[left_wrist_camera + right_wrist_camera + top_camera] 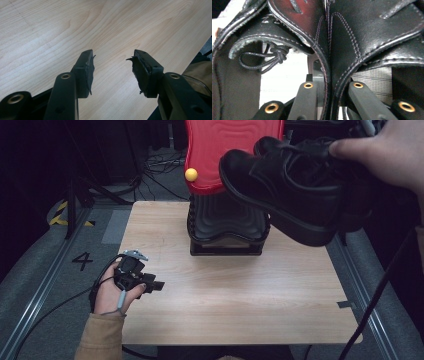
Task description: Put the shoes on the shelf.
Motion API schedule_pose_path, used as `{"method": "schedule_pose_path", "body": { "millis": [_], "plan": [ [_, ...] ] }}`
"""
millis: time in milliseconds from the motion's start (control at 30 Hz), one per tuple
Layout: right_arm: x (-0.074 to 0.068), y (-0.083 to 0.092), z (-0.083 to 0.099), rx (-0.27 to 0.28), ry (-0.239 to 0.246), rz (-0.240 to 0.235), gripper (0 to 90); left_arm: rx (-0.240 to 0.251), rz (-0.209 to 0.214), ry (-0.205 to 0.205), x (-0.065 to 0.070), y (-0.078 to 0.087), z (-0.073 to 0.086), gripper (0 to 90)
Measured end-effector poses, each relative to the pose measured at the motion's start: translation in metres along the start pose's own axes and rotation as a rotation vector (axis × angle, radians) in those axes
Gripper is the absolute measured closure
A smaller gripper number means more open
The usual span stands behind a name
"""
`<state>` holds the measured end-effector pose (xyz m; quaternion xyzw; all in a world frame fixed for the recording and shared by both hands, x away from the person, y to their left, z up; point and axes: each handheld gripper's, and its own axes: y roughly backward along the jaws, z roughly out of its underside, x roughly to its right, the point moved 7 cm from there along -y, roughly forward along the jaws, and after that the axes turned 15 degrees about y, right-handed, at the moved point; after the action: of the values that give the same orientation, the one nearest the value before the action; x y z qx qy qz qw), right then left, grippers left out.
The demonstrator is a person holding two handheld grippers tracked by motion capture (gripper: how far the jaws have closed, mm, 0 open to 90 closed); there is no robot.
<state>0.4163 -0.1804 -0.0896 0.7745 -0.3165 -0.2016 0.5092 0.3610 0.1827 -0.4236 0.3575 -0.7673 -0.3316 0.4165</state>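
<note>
A pair of black leather lace-up shoes (285, 185) hangs in the air over the table's back right corner, toes pointing left. A hand (395, 150) comes in at the top right above them. In the right gripper view my right gripper (329, 85) is shut on the shoes (362, 37), pinching the two leather collars together; a knotted lace (274, 56) hangs at the left. My left gripper (150, 285) rests low at the table's left edge, held in a hand. Its jaws stand open over bare wood (112, 65) with nothing between them.
A stand with a red wavy top (220, 150), a black ribbed base (227, 227) and a small yellow ball (191, 174) sits at the back middle of the wooden table (225, 295). Grey floor with rails runs along both sides; a tan sleeve (102, 340) enters bottom left.
</note>
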Motion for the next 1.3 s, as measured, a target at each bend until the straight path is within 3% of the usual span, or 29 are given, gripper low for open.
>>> {"method": "schedule_pose_path", "body": {
  "millis": [300,667,1067,1300],
  "plan": [
    [0.013,0.009,-0.048,0.055,-0.038,0.048,82.5,0.01,-0.004,0.017,-0.006,0.005,0.006,52.4],
    [0.026,0.004,-0.103,0.114,-0.101,0.106,82.5,0.025,0.007,0.027,-0.012,0.009,0.006,52.3],
    [0.042,0.001,-0.154,0.21,-0.173,0.193,82.5,0.027,0.019,0.036,-0.021,0.011,0.008,52.3],
    [0.049,-0.01,-0.175,0.222,-0.206,0.241,82.4,0.04,0.027,0.033,-0.025,0.014,0.007,52.1]
  ]
}}
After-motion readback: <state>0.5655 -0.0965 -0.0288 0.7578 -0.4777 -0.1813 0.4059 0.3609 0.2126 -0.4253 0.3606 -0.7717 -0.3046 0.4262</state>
